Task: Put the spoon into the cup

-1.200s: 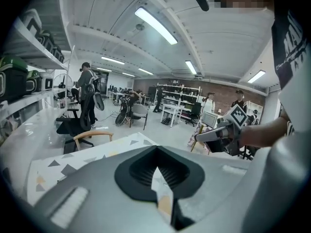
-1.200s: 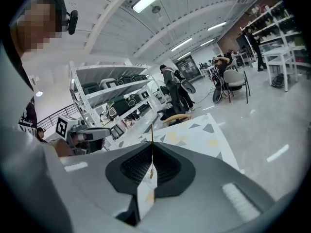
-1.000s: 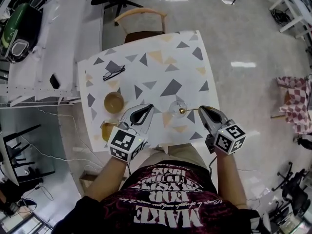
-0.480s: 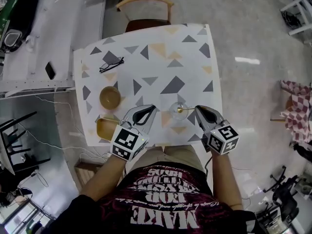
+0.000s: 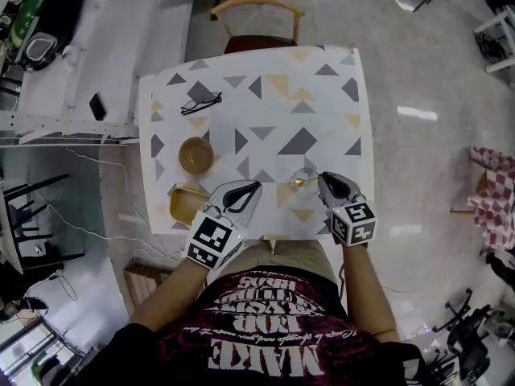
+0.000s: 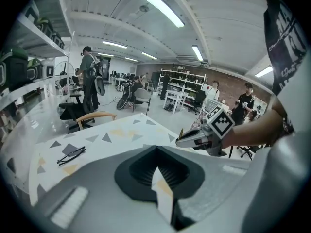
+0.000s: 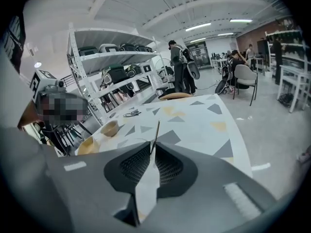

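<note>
A clear glass cup (image 5: pixel 306 173) stands near the table's front edge. The gold spoon (image 5: pixel 299 182) has its end at the cup's rim and sticks out leftward from my right gripper (image 5: pixel 323 178), which is shut on it. In the right gripper view the thin spoon (image 7: pixel 155 131) stands up from the shut jaws of the right gripper (image 7: pixel 151 148). The left gripper (image 5: pixel 253 188) hovers over the front edge, left of the cup, jaws together and holding nothing. From the left gripper view (image 6: pixel 156 148) the right gripper (image 6: pixel 203 136) shows with the spoon (image 6: pixel 181 133).
On the patterned table (image 5: pixel 322 103) lie black glasses (image 5: pixel 201 101) at the far left, a tan bowl (image 5: pixel 195 153), and a yellow bowl (image 5: pixel 183 203) at the front left edge. A wooden chair (image 5: pixel 256 24) stands beyond the table. People stand in the room behind.
The right gripper has drawn closer to the cup with the spoon in it. The left gripper has barely moved, and the head view has shifted.
</note>
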The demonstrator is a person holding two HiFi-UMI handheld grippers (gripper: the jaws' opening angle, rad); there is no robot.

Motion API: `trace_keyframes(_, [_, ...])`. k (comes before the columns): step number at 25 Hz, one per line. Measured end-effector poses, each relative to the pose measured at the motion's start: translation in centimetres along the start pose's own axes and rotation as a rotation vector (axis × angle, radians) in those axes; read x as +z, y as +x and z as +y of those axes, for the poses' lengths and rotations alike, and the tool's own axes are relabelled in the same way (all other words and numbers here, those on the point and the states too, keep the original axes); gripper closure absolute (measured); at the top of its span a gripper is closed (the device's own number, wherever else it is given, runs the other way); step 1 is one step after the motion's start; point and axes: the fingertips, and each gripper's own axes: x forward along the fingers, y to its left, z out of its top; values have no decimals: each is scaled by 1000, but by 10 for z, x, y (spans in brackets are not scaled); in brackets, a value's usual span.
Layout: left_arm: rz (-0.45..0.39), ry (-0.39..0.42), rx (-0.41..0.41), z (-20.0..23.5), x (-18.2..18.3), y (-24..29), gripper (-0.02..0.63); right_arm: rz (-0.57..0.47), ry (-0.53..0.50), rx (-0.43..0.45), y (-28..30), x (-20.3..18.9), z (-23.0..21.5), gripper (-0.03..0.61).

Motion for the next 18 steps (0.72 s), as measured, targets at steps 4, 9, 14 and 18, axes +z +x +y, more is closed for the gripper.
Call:
trace_keyframes(4, [-14, 23, 29, -3, 2, -35, 614, 18, 1, -58, 2, -8, -1, 348])
trace_keyframes(9, [-75, 17, 49, -10, 3, -87, 614, -19, 13, -148, -28, -6, 5, 249])
trace_keyframes(14, [-144, 45, 58, -23, 4, -136, 614, -151, -52, -148, -89, 12, 48, 320])
trace_keyframes(18, [-226, 84, 63, -30, 17, -166, 614, -316, -132, -144, -148, 45, 95, 430])
